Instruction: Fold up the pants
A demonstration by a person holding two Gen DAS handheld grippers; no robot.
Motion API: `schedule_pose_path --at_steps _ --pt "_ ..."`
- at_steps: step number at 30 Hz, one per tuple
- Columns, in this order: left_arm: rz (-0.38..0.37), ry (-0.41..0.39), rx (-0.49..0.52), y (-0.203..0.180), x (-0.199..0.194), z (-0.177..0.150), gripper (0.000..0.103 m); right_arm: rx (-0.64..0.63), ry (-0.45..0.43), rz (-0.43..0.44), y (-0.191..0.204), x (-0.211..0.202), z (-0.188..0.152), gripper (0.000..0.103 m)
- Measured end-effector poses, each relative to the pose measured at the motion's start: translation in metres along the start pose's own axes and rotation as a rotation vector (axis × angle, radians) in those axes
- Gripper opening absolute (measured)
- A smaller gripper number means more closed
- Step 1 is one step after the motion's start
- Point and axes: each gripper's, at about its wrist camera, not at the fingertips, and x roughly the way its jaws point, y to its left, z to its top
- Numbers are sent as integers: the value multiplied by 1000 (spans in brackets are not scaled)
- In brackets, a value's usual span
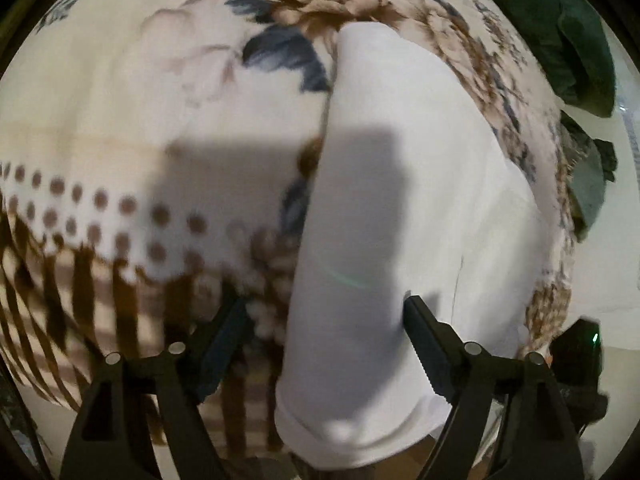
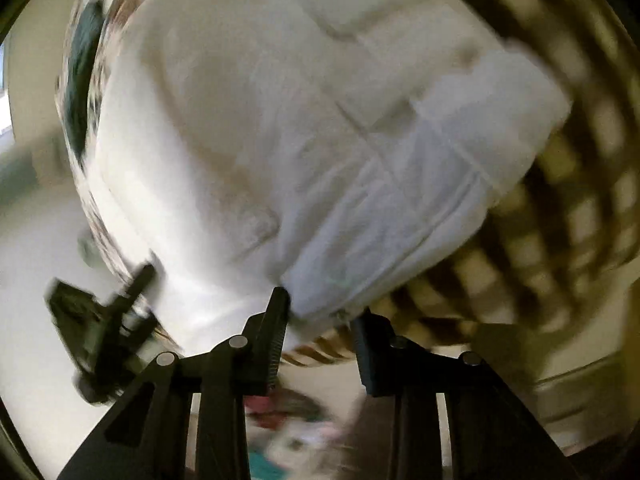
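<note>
So the white pants [image 1: 384, 208] are lying on a flowery blanket [image 1: 120, 120], already doubled into a long strip, hem end closest to the left gripper [image 1: 324, 312]. That gripper is spread wide over the cloth and isn't holding anything. The right gripper [image 2: 320, 304] sits at a corner of the pants [image 2: 320, 140], jaws partly apart; the view's too blurry to tell if it's pinching it. Dark green fabric [image 1: 560, 40] sits past the blanket's edge.
</note>
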Motion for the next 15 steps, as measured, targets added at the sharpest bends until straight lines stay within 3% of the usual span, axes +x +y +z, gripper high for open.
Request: schedule_pose_path --at_steps 2,4,5,7,10,15 --pt "-18 -3 7 3 -4 -13 81 -55 53 -43 29 -12 -6 46" --pt "-55 -11 16 7 -3 -26 79 -98 58 -1 54 -22 -9 59" --pt "-79 -14 14 9 -2 -32 72 -129 60 29 75 -27 -8 65" --pt "-135 -12 13 12 -1 -46 58 -191 67 37 114 -28 -1 65" --pt "-122 -37 61 13 -10 -68 55 -322 69 -49 182 -9 19 65" --pt "-128 -39 22 24 -22 -88 55 -497 148 -232 279 63 51 65"
